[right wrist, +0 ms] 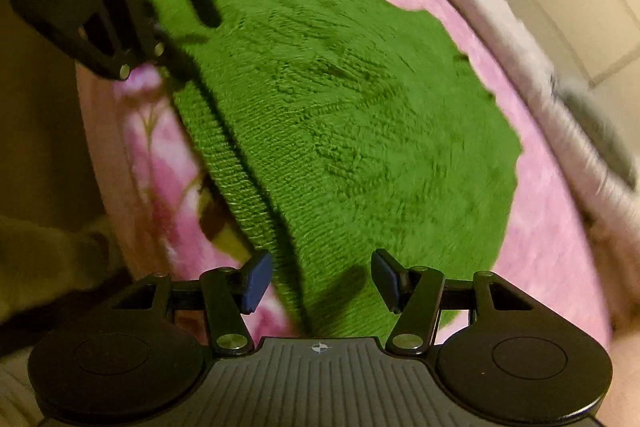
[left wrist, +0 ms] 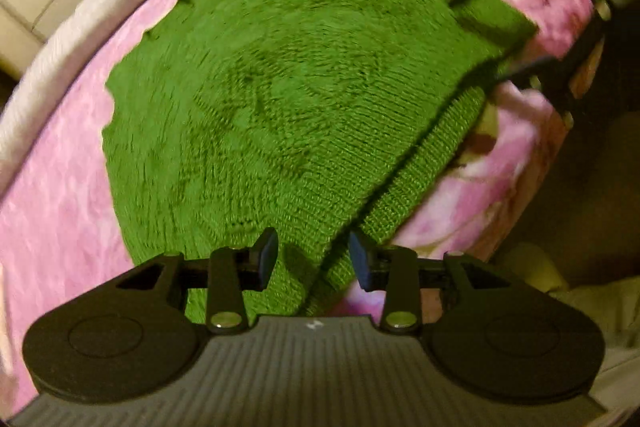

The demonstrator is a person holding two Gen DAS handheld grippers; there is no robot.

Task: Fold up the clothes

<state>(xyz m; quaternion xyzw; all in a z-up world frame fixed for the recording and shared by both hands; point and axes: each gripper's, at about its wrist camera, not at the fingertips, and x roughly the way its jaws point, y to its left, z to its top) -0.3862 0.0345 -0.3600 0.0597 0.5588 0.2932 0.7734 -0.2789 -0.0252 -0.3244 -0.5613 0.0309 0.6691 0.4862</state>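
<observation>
The green knitted woollen garment (left wrist: 272, 83) is lying spread flat on a pink plush floral blanket (left wrist: 60, 211), filling the centre of both wrist views. It looks already folded over at least once: a doubled layer with a ribbed band is running along its near edge, from the lower centre toward the upper right in the left wrist view and toward the upper left in the right wrist view. That probably explains why both tools are hovering at this edge, one at each end, as if lining up to take hold for the next fold.

The left gripper (left wrist: 313, 259) is sitting at the lower centre of its frame with its blue-padded fingers spread apart and nothing between them; the garment's edge is lying beneath the gap. The right gripper (right wrist: 321, 281) is likewise standing with its fingers parted and empty above the ribbed band. Each tool is also showing up in the other's view, dark and smeared, in an upper corner.

Much is hard to make out. Both frames are blurring with motion, so the knit pattern is smearing toward the far side. I cannot tell whether either set of fingertips is touching the cloth or only hanging above it. The garment's type, sleeves and neckline are not showing, and the lower layer is hidden.
</observation>
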